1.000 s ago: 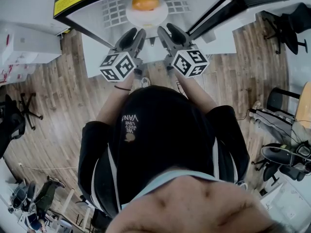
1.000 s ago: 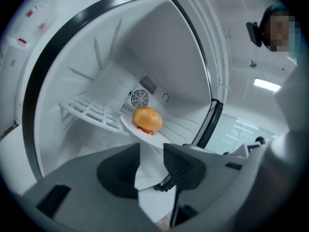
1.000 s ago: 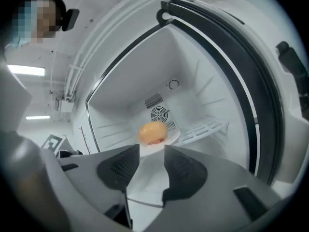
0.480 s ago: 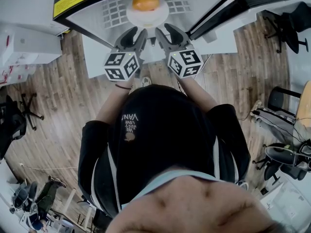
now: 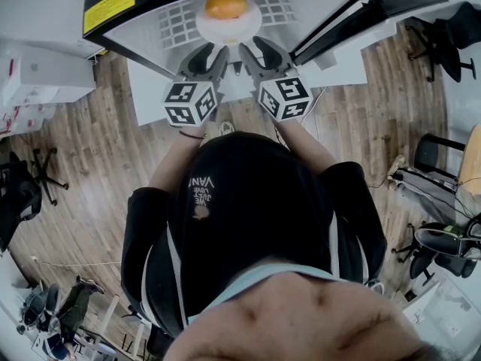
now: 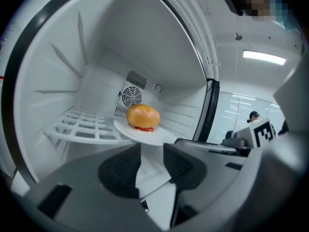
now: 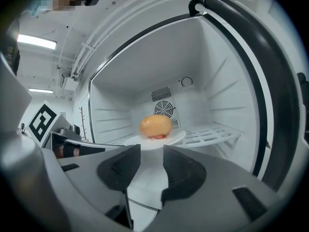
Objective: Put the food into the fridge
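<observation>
Stood spread, empty: left gripper, right gripper; right jaws had just narrowed. bun on plate sat shelved; straight retreat needed, rim unbumped.

Head view looks steeply down; gripper views share the fridge interior

Your head view is evenly lit and sharp, but its wide lens bends the wooden floor toward the edges. Your black hood shows little detail, and the bottom edge is blurred. In both gripper views the white fridge is bright and softly lit, with faint shadows under the shelf. The bun is in focus. The left gripper and right gripper, close to the lens, are blurred. The ceiling light strip glares, and the corners fall to black.
</observation>
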{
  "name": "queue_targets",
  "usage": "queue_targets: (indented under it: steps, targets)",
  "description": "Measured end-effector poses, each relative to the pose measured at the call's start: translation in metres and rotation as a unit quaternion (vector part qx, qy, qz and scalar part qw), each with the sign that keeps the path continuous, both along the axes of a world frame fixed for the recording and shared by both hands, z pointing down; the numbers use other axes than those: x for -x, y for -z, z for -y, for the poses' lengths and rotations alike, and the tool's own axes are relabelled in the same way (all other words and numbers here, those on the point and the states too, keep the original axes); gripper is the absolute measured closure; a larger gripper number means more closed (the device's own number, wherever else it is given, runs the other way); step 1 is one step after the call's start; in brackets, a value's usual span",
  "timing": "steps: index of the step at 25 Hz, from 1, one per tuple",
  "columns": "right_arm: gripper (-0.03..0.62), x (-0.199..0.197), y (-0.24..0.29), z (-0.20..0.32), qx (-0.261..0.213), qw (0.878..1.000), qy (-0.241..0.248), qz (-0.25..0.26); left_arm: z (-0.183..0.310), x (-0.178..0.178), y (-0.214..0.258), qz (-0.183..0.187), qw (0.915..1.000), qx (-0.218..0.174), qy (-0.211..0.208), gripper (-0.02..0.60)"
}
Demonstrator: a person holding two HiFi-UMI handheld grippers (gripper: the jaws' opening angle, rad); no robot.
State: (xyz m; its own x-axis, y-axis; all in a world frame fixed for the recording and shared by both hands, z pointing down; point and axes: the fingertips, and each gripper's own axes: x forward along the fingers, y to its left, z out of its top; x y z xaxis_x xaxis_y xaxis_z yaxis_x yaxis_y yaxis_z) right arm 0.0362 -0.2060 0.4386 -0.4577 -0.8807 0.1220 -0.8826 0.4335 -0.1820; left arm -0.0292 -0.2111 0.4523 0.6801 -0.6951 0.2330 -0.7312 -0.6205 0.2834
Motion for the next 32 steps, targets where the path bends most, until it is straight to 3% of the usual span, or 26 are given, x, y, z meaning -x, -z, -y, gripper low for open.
queue_targets:
  steps: [32]
  targets:
    - [0.439, -0.007, -0.009, 0.015, 0.0, 1.0, -0.009, 0.003, 0.007, -0.008, -0.009, -0.023, 0.9997, 0.012, 0.001, 0.449]
